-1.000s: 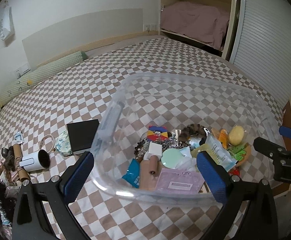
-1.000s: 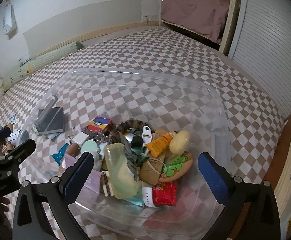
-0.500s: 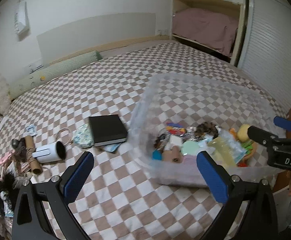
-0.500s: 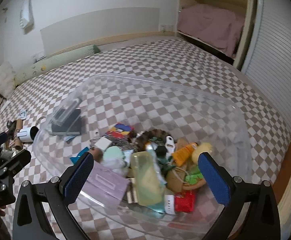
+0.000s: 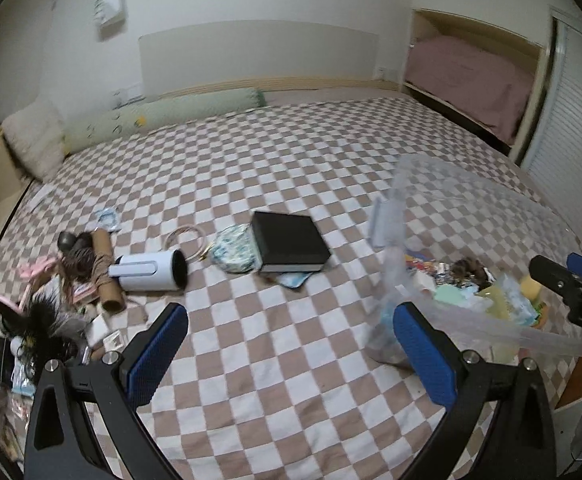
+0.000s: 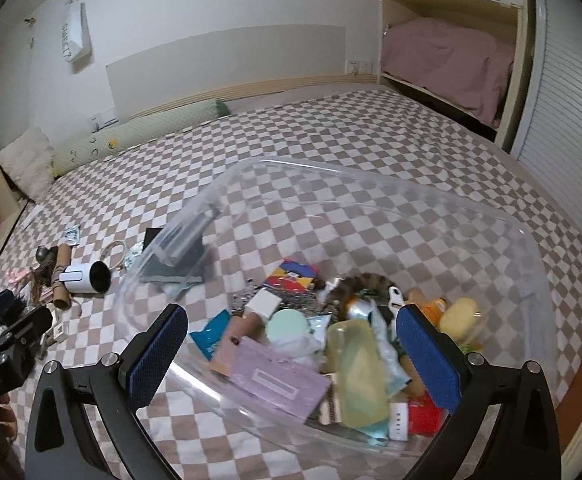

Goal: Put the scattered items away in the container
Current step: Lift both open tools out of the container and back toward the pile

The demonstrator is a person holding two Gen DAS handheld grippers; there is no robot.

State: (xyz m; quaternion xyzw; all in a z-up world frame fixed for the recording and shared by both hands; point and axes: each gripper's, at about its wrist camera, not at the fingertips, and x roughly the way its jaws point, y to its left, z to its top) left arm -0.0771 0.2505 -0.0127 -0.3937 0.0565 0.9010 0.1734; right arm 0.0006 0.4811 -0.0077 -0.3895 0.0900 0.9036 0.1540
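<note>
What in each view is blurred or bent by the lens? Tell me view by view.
Left wrist view: the clear container is smeared with motion blur, while the black book and white mug stay fairly sharp. Right wrist view: the container's rim is crisp, with faint glare. Both views: fisheye bending curves the checkered bedspread and darkens the corners.

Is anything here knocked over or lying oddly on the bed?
Yes. A white mug lies tipped on its side, its opening facing the black book. That book rests partly on a round patterned pouch. To the left, a cardboard tube sits in a jumbled pile.
</note>
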